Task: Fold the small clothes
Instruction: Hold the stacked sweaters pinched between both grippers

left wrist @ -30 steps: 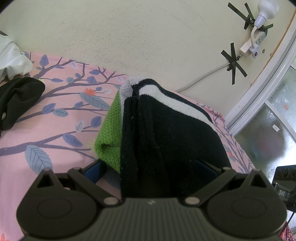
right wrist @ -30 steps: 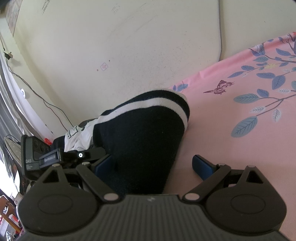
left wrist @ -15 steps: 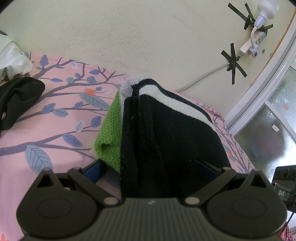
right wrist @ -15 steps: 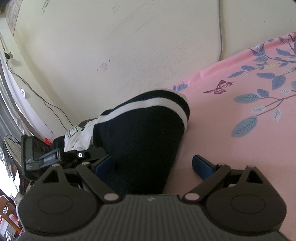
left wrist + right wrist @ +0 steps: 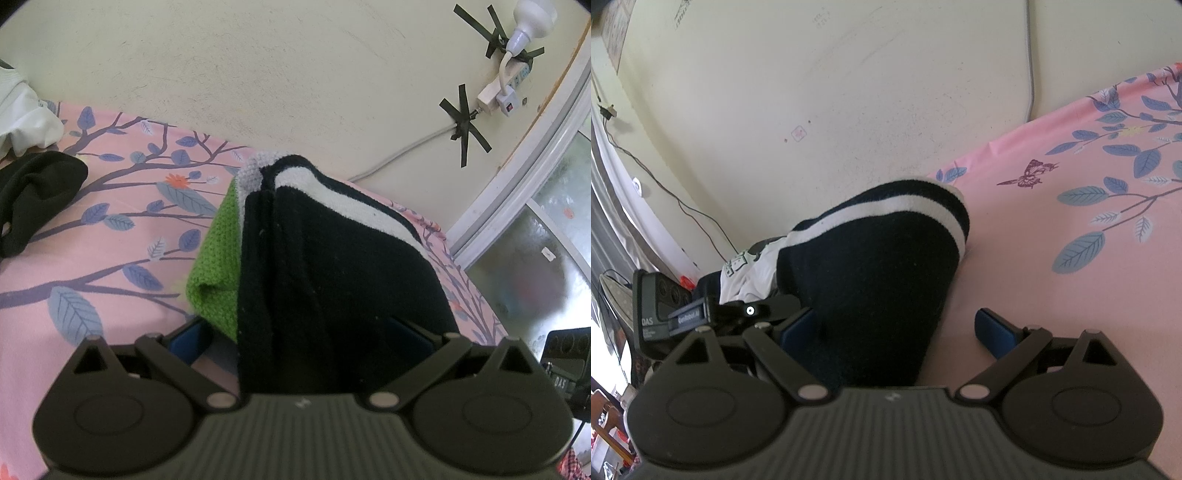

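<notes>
1. The left gripper (image 5: 301, 334) has its jaws spread wide around a black striped sock (image 5: 332, 266), which lies on a green cloth (image 5: 216, 269) on the pink sheet (image 5: 92, 236).
2. The right gripper (image 5: 901, 328) is also wide, with the same sock (image 5: 882, 273) between its jaws.
3. To fold well, I would close both squarely on the sock alone, avoiding the cloth beneath.

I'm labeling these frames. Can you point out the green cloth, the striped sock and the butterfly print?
green cloth (image 5: 216, 273), left wrist view, on its knitted side.
striped sock (image 5: 886, 280), right wrist view, on its dark body.
butterfly print (image 5: 1030, 176), right wrist view, on its wings.
</notes>
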`<state>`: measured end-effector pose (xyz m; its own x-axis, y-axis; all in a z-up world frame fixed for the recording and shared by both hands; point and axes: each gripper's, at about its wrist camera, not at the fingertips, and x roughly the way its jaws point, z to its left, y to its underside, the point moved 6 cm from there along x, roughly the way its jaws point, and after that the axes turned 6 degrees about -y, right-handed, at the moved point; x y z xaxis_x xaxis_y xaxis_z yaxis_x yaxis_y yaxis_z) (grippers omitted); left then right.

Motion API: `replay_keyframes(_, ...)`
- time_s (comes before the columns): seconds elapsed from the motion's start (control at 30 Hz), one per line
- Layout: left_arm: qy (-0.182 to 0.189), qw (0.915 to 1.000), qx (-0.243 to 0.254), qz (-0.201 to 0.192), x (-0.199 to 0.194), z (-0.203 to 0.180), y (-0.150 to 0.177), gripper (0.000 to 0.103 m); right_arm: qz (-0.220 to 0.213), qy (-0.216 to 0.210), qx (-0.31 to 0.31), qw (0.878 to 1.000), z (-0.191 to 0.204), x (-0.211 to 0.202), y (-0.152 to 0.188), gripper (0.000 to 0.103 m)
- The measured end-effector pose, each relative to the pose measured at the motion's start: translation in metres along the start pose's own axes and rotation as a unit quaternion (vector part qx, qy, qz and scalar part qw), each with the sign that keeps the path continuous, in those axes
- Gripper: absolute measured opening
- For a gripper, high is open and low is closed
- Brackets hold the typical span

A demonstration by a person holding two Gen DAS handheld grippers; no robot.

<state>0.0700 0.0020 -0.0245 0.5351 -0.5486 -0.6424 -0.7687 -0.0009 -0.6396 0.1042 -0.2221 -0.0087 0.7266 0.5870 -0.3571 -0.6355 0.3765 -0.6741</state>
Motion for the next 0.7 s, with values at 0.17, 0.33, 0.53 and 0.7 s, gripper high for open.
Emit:
replay_keyframes(0.17,0.001,1.0000,0.001,0.001,0.000,0.000,0.000,0.103,0.000,0.000,0.000,1.000,0.000,0.000,0.000,0.091)
replay_keyframes(0.33,0.003,0.9999,0.010,0.005,0.000,0.000,-0.001,0.103,0.001,0.000,-0.001,1.000,-0.001,0.000,0.000,0.091)
replay_keyframes(0.53,-0.002,1.0000,0.005,0.000,-0.004,0.006,-0.003,0.103,0.005,0.008,-0.009,1.000,0.002,0.001,0.000,0.091)
replay_keyframes(0.7,0.013,0.9998,0.006,-0.014,-0.012,0.004,-0.006,0.103,0.018,0.027,-0.033,0.999,0.008,0.009,-0.001,0.091)
